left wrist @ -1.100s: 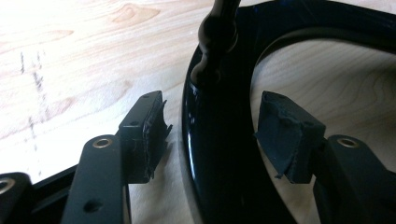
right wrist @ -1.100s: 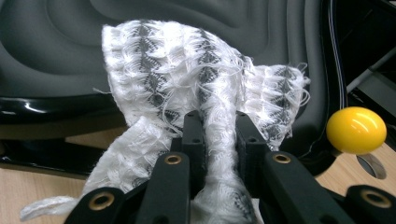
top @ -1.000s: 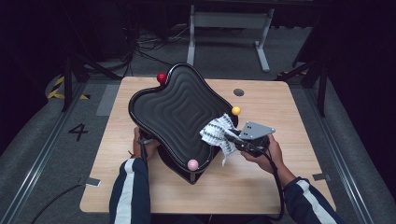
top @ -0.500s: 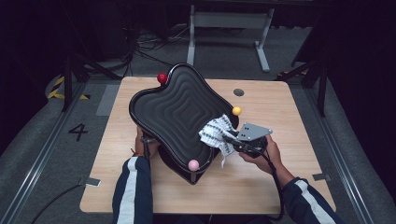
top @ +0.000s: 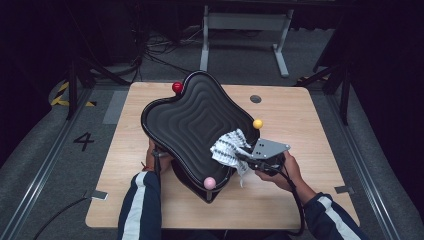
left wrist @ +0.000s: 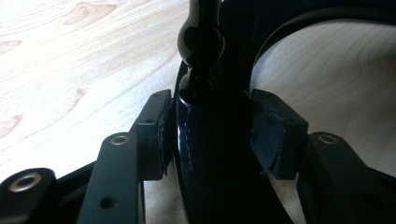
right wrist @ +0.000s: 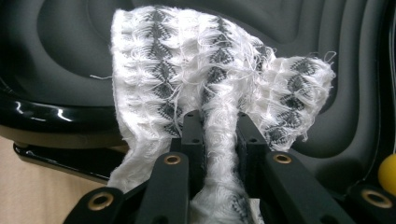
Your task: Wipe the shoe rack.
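A black tray (top: 195, 115) with wavy ridges stands tilted up on the wooden table (top: 300, 115). It carries a red ball (top: 177, 87), a yellow ball (top: 257, 123) and a pink ball (top: 210, 183) at its corners. My left gripper (left wrist: 210, 121) has just been closing, and its pads now press on the glossy black edge of the tray (left wrist: 210, 158) from below left. My right gripper (top: 245, 159) is shut on a white and grey woven cloth (top: 227, 147). The cloth (right wrist: 187, 60) is held against the ridged face of the tray (right wrist: 60, 42) near its lower right edge.
A small round grommet (top: 255, 99) sits in the table behind the tray. Bare wood lies to the right and along the front edge. A metal stand (top: 245, 30) and cables are on the floor beyond the table. The yellow ball (right wrist: 387, 173) shows beside my right gripper's jaws.
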Motion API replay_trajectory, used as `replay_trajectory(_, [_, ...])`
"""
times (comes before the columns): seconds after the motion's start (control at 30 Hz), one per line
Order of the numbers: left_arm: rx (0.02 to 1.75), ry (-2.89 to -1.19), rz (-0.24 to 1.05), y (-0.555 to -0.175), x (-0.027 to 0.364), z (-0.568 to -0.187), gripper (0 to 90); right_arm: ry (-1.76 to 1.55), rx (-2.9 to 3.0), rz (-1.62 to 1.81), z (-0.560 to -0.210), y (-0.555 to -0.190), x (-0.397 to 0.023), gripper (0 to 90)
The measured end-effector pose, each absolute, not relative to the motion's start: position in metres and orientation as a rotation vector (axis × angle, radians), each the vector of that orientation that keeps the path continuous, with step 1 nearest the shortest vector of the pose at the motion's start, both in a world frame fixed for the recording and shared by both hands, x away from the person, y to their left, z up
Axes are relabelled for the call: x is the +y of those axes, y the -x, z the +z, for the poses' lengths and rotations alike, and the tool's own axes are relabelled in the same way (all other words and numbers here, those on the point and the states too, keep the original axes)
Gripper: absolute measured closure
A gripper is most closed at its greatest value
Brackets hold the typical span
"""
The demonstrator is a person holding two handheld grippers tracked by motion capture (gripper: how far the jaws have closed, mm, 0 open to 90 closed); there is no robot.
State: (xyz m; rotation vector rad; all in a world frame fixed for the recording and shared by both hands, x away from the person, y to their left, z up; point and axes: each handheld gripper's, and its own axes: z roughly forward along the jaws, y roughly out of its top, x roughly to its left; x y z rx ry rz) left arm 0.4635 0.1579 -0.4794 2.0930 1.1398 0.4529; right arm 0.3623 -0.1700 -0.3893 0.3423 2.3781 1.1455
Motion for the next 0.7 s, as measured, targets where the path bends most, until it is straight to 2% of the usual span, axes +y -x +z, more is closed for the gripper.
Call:
replay_trajectory(0.17, [1.140,-2.091,0.481,-0.457,0.157,-0.480,50.8,-0.309,2.384,1.143,-0.387,-0.357,-0.168,77.9])
replay_trajectory(0.3, [1.142,-2.086,0.500,-0.456,0.156,-0.481,50.4,-0.394,2.333,1.126,-0.387,-0.371,-0.180,78.0])
replay_trajectory(0.33, [1.141,-2.086,0.497,-0.456,0.156,-0.481,50.4,-0.394,2.333,1.126,-0.387,-0.371,-0.180,78.0])
replay_trajectory(0.37, [1.126,-2.117,0.424,-0.457,0.159,-0.478,49.7,-0.439,2.310,1.113,-0.387,-0.377,-0.188,78.1])
replay_trajectory(0.53, [1.133,-2.119,0.419,-0.456,0.158,-0.478,48.7,-0.531,2.263,1.083,-0.387,-0.388,-0.199,78.1])
replay_trajectory(0.7, [1.133,-2.119,0.419,-0.456,0.158,-0.478,48.7,-0.501,2.285,1.064,-0.386,-0.383,-0.194,78.2])
